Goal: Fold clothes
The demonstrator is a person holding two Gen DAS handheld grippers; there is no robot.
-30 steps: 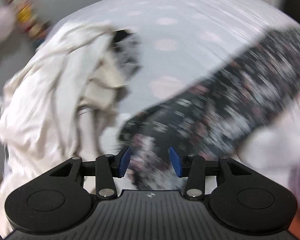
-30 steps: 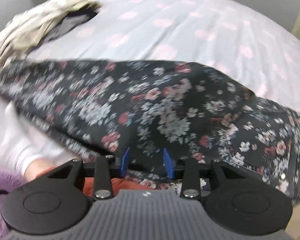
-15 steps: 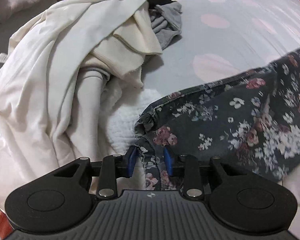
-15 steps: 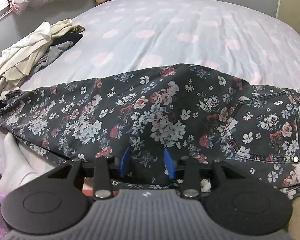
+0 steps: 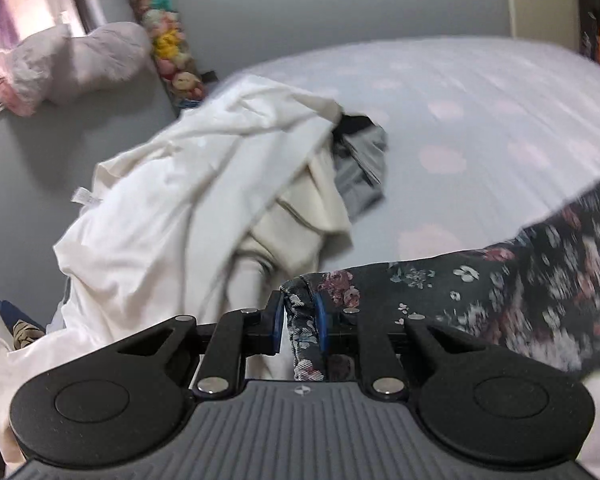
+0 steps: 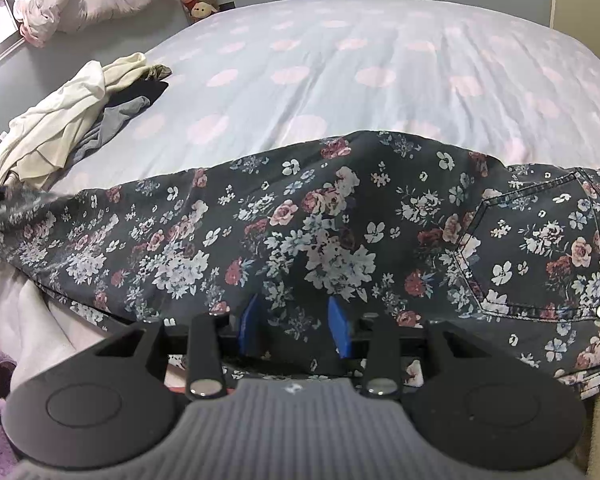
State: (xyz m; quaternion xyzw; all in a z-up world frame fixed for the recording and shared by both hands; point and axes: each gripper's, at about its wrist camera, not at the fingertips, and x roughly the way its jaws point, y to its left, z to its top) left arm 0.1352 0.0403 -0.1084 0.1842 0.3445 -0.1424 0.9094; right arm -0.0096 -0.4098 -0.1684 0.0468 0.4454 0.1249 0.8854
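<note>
The floral trousers [image 6: 340,224] are lying stretched lengthwise across the near edge of the bed [image 6: 380,60], back pocket toward the right and leg end toward the left. The left gripper [image 5: 300,322] is pinching the bunched leg end, its blue fingers [image 5: 277,320] drawn nearly together on the cloth. The right gripper [image 6: 294,326] is sitting at the near edge of the trousers with its fingers [image 6: 247,326] spread well apart; fabric is lying between them, but they are not clamping it. The garment is looking laid out at full length, with no crosswise fold showing, so that fold is judged as remaining. At the far left of the bed a heap of pale and grey clothes [image 6: 72,120] is lying rumpled, so more folding is also remaining there.
</note>
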